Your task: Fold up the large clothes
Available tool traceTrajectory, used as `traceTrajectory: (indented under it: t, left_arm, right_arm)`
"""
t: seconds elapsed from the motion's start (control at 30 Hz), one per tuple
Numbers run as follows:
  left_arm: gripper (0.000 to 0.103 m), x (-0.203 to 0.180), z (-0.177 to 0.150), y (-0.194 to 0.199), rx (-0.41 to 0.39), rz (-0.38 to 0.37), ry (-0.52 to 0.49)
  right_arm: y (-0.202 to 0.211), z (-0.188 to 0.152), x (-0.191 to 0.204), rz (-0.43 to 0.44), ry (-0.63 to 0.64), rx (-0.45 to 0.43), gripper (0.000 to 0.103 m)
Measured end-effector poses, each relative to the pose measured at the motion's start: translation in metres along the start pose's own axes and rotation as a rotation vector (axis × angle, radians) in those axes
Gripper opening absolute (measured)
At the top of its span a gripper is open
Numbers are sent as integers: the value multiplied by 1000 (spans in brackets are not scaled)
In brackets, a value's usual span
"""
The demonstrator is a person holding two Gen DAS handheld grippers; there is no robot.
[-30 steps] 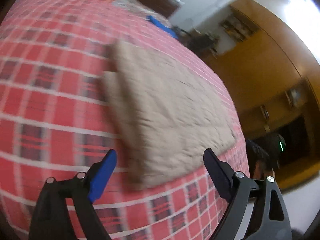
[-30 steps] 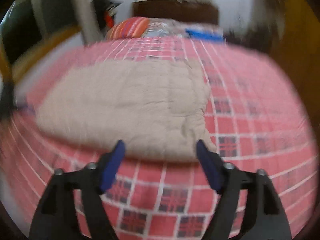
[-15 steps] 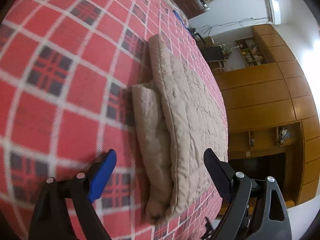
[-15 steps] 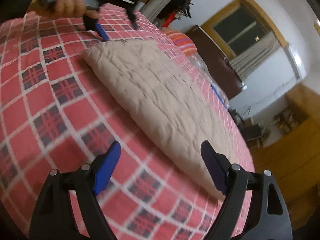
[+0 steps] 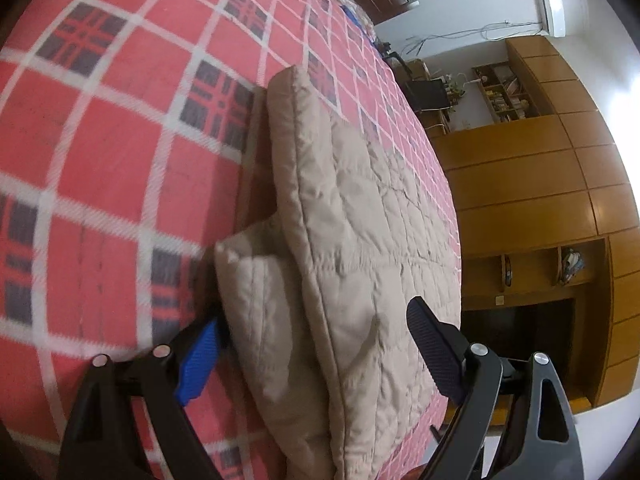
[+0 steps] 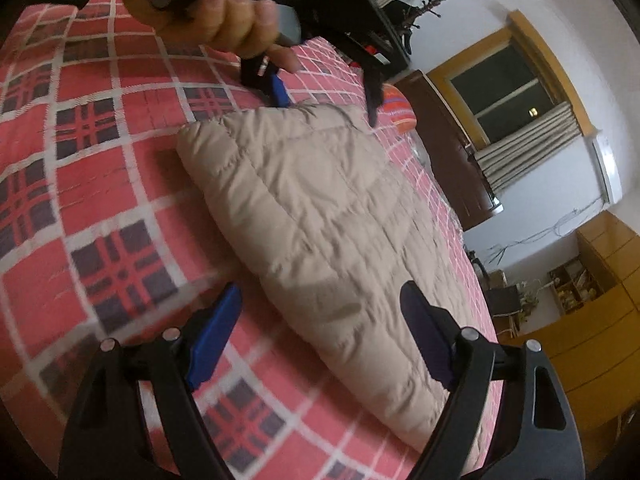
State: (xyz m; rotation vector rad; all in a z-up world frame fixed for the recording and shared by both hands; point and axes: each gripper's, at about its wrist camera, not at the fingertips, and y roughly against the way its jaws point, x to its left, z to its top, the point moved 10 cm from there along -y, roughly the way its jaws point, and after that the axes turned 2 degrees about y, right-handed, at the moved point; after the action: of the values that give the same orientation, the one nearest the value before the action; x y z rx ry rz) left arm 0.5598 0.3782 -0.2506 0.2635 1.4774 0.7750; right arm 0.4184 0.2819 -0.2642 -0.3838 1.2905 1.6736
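A beige quilted garment (image 5: 352, 216) lies folded in layers on the red plaid bed (image 5: 120, 160). My left gripper (image 5: 316, 352) is open, low over the bed, with the garment's near edge between its blue finger (image 5: 198, 360) and black finger (image 5: 432, 348). In the right wrist view the same garment (image 6: 320, 220) stretches away from me. My right gripper (image 6: 320, 336) is open, its fingers astride the garment's other end. A hand (image 6: 224, 20) holds the left gripper (image 6: 326, 100) at the far edge of the garment.
A wooden wardrobe wall (image 5: 540, 200) stands beyond the bed's right side. A striped pillow (image 6: 396, 108) lies at the head of the bed, before a dark headboard (image 6: 452, 140) and a window (image 6: 504, 80). Bare plaid bedspread (image 6: 100, 200) spreads to the left.
Both grippers have dropped and moved in towards the garment from opposite ends. The garment's edges now sit between the open fingers. The garment itself has not moved.
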Motion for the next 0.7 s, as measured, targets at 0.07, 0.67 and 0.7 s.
traceTrajectory:
  t: [0.07,0.67,0.7]
  left_arm:
    - [87,-2,1,-3,5,3,-10]
    - [41,-11,14,-13,28,76,-12]
    - [38,-13,15,-11,24,79,-12]
  right_arm:
    - [-5,7,3,-16,20,-4,74]
    - [-1,42,26,-84,110,-58,40]
    - [1,42,23,-76,87,-60,36]
